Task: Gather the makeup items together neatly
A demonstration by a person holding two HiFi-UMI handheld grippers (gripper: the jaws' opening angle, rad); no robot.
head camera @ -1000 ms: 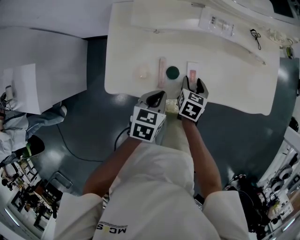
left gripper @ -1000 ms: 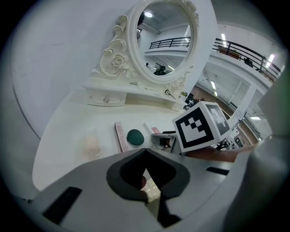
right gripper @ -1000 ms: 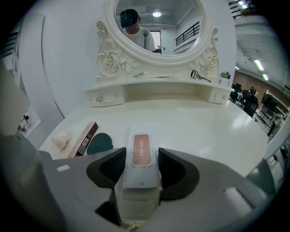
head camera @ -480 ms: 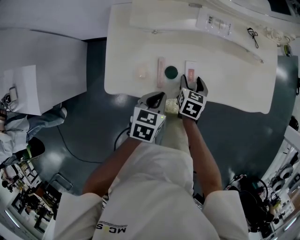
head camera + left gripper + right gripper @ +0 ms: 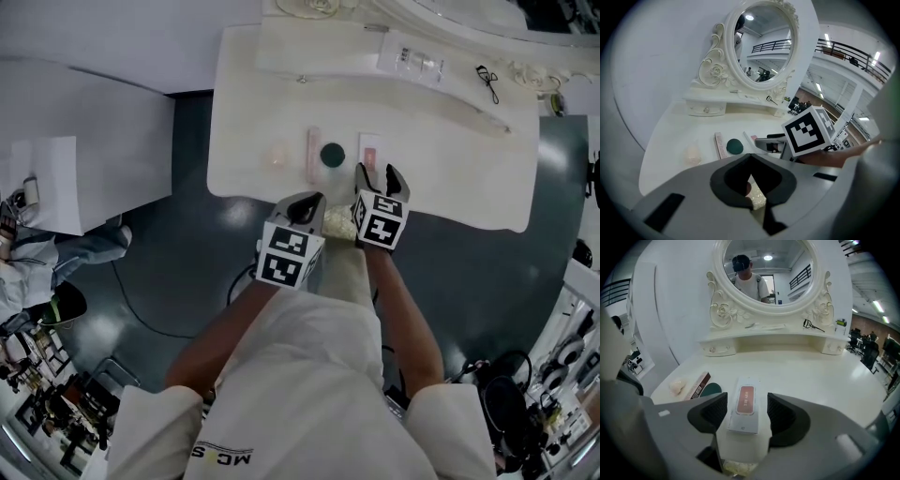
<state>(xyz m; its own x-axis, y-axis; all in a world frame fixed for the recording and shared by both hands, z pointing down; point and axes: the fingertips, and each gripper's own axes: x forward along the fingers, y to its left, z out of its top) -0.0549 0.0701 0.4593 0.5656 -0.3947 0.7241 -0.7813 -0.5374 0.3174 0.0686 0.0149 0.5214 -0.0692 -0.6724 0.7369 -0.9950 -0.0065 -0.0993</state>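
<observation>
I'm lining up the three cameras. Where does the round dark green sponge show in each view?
Head view: the green sponge lies upper centre, near the front edge of the table.
Left gripper view: the sponge sits left of centre.
Right gripper view: the sponge is at lower left, partly hidden.
Shared landmark: the slim pink box lies directly left of it in all three views.

Ornate white oval mirror (image 5: 766, 282) above a drawered shelf (image 5: 778, 339) on a white vanity table (image 5: 811, 369), over dark floor (image 5: 187, 244).
</observation>
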